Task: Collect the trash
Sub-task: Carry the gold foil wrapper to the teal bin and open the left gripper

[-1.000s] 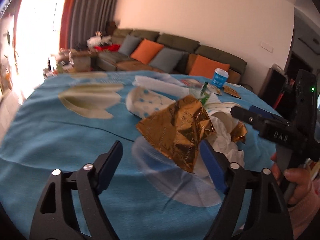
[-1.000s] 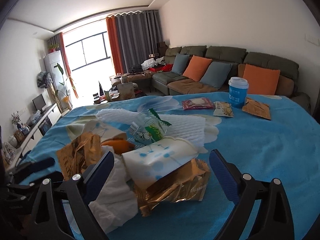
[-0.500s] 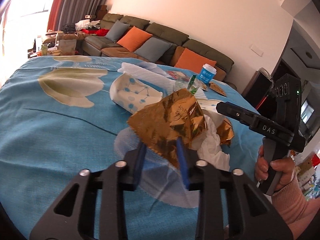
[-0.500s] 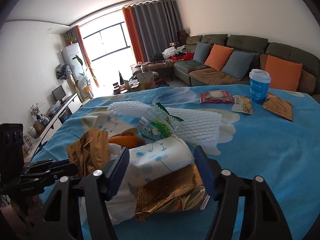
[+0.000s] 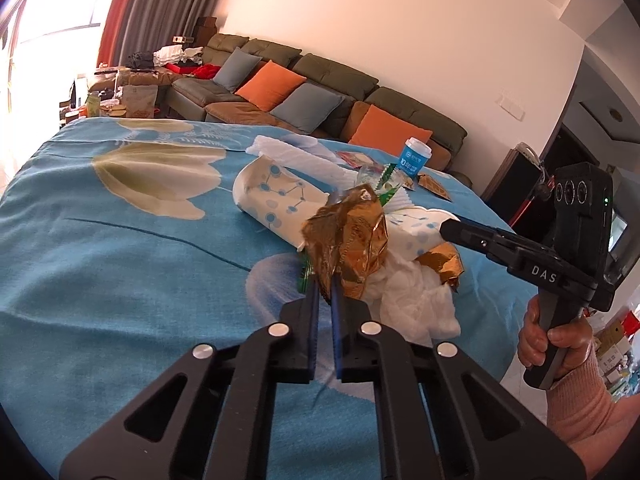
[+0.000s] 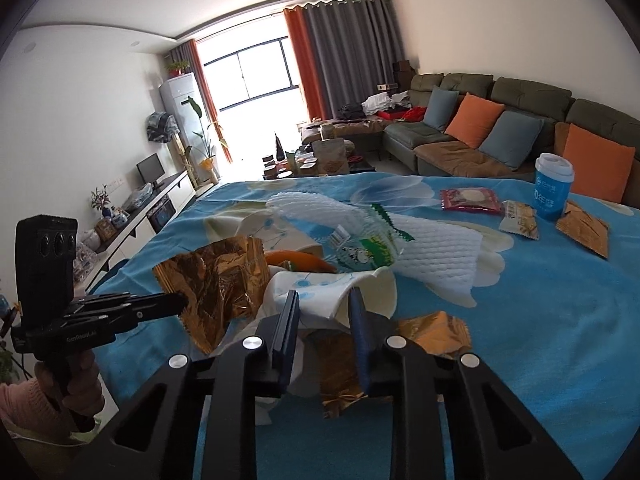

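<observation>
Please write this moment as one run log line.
left gripper: just closed on gold wrapper | right gripper: closing on crushed paper cup | blue cup: untouched

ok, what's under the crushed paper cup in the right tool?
Under the crushed paper cup: a gold wrapper and crumpled white tissue on the blue cloth. Anything deeper in the pile is covered.

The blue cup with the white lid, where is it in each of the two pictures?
Left wrist view: the blue cup stands far back on the blue cloth, right of centre, before the sofa.
Right wrist view: the blue cup is at the far right, beside snack packets.
Shared landmark: the orange cushion just behind the cup.
</observation>
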Demonstrator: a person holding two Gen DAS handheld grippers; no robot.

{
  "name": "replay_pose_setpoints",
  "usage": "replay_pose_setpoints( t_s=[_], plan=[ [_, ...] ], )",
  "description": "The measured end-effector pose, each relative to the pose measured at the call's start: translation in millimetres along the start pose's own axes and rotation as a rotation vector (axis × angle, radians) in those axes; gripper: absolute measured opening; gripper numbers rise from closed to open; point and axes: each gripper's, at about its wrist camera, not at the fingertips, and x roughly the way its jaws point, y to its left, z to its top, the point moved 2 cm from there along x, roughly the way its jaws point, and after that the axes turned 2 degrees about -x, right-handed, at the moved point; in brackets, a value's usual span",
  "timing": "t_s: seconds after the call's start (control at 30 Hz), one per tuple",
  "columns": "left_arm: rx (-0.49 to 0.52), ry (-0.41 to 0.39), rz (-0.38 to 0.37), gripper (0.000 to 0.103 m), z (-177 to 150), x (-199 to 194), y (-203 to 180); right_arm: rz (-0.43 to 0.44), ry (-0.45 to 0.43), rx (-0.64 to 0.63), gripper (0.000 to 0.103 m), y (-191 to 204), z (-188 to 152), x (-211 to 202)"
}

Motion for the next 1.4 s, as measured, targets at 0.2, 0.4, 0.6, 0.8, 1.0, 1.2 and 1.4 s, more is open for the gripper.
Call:
replay_pose_setpoints(
  t_s=[0.2, 0.4, 0.6, 0.8, 1.0, 1.2, 1.4],
  plan=[
    [0.026, -0.032, 0.01, 0.002, 1, -17, -4, 0.016, -0.031, -0.027, 0.009, 13, 4, -13],
    [0.046, -0.091, 0.024, 0.001, 5, -53, -4, 0.02, -0.089, -0.064, 0.007, 31, 18, -35],
    [0.013, -0.176, 0.084, 0.001, 9, -111, 20, 0.11, -0.152, -0.133, 0.007, 72, 39, -47],
    [-0.078, -0.251, 0.226, 0.001, 4, -169, 70, 0.266, -0.122, -0.202, 0.007, 128, 48, -17],
    [-0.198, -0.299, 0.407, 0.001, -13, -228, 130, 0.423, -0.03, -0.252, 0.007, 192, 49, 36],
    [-0.296, -0.297, 0.562, 0.002, -33, -276, 181, 0.539, 0.046, -0.292, 0.007, 251, 54, 81],
    [-0.379, -0.265, 0.655, 0.002, -55, -304, 230, 0.598, 0.103, -0.319, 0.007, 297, 58, 112]
  ],
)
